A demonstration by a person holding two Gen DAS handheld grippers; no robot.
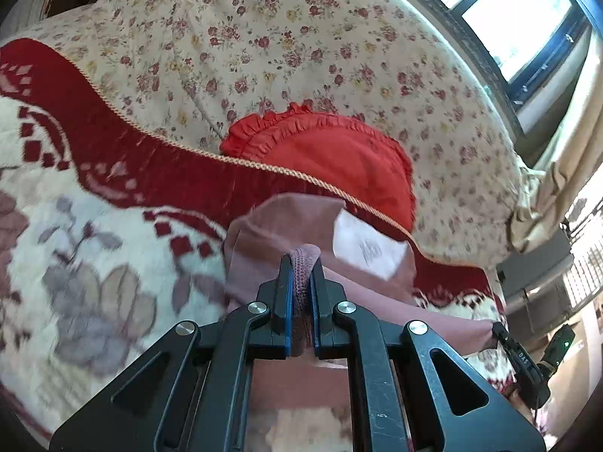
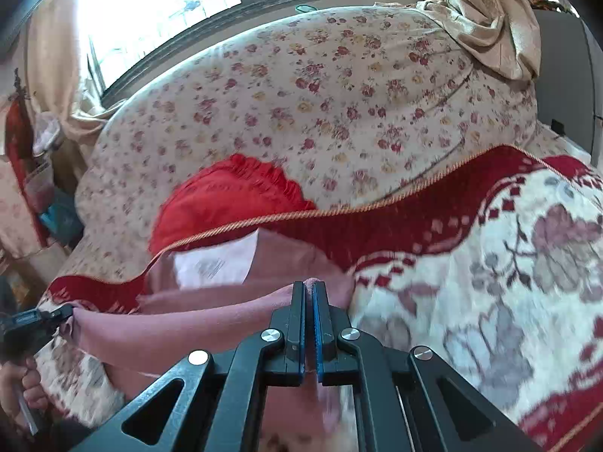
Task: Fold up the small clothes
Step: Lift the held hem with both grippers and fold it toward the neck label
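A dusty pink garment (image 1: 264, 233) hangs stretched between both grippers above the bed, with a white label (image 1: 367, 246) showing on it. My left gripper (image 1: 301, 260) is shut on a thick ribbed edge of the cloth. At the right of the left wrist view, the right gripper's tip (image 1: 505, 333) pinches the cloth's other corner. In the right wrist view the right gripper (image 2: 311, 286) is shut on the pink garment (image 2: 211, 324), whose label (image 2: 215, 263) faces up. The left gripper (image 2: 62, 312) grips the far left corner, with a hand (image 2: 22, 388) below it.
Under the garment lies a red and cream flowered blanket (image 1: 94, 245) (image 2: 490, 263). Beyond it a red ruffled cushion (image 1: 328, 162) (image 2: 226, 199) rests on a floral sheet (image 1: 264, 37) (image 2: 339, 94). A window (image 2: 162, 11) and beige curtain (image 2: 490, 19) stand behind the bed.
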